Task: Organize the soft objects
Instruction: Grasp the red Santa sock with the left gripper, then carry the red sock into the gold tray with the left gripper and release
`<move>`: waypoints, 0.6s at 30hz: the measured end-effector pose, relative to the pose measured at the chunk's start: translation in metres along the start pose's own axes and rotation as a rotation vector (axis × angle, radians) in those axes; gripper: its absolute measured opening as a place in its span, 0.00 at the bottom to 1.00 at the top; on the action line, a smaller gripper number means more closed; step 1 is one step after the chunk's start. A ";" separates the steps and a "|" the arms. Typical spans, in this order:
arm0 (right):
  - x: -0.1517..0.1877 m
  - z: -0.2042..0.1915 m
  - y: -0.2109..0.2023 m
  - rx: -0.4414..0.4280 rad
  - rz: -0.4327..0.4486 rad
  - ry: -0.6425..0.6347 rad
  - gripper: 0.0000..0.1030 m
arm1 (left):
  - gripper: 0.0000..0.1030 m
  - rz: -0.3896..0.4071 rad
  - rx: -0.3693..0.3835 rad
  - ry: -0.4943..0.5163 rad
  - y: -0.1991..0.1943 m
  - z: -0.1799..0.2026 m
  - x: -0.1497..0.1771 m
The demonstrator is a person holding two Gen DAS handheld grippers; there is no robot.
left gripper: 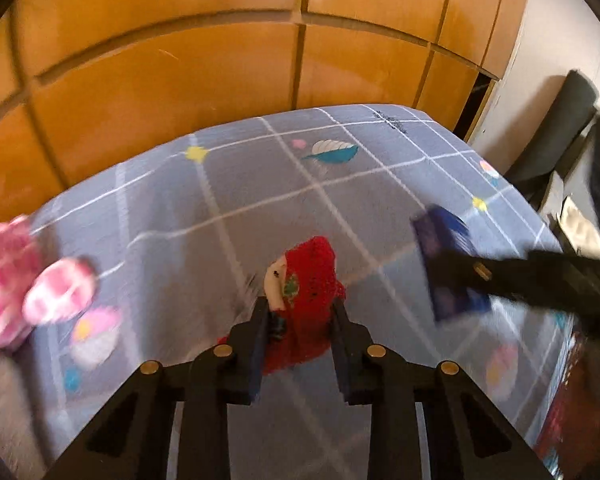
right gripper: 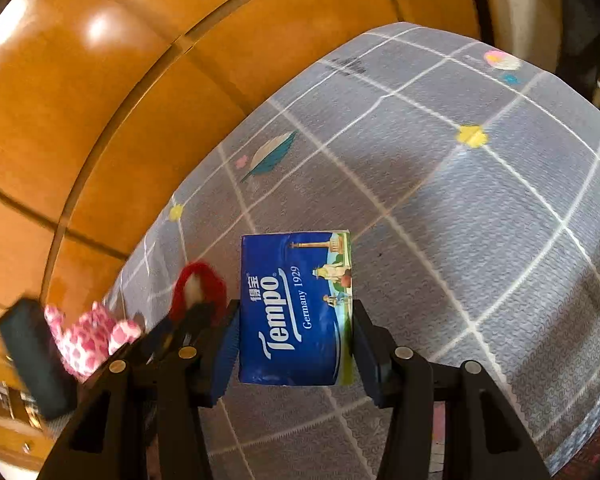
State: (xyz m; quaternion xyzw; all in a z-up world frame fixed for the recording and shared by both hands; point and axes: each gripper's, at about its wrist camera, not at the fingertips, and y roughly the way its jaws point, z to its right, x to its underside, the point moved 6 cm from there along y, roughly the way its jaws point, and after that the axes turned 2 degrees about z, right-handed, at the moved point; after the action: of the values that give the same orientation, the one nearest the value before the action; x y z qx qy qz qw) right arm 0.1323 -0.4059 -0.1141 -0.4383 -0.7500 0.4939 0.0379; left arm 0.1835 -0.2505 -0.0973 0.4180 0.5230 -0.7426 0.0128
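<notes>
Your left gripper (left gripper: 300, 312) has its jaws closed in against the sides of a red knitted doll (left gripper: 310, 300), which sits between the pads above the grey checked bedsheet (left gripper: 260, 208). Your right gripper (right gripper: 296, 340) clamps a blue Tempo tissue pack (right gripper: 296, 308) at a middling width, lifted off the sheet. A pink-and-white plush toy (left gripper: 24, 284) lies at the bed's left edge, near the orange wooden wardrobe (left gripper: 180, 60).
</notes>
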 end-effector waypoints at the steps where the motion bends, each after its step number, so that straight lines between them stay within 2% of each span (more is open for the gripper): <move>1: 0.003 -0.006 0.004 0.001 -0.024 -0.032 0.50 | 0.28 0.007 -0.003 0.000 -0.011 0.000 0.008; 11: 0.035 -0.045 0.032 0.079 -0.161 -0.310 0.50 | 0.28 0.091 -0.054 -0.052 -0.097 -0.013 0.064; 18: 0.045 -0.041 0.044 0.181 -0.211 -0.369 0.50 | 0.28 0.154 -0.123 -0.101 -0.148 -0.036 0.090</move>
State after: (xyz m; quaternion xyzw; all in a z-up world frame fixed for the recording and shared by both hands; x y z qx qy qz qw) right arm 0.1519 -0.3399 -0.1449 -0.2547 -0.7386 0.6241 -0.0093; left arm 0.0793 -0.1174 -0.0449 0.4176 0.5326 -0.7261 0.1218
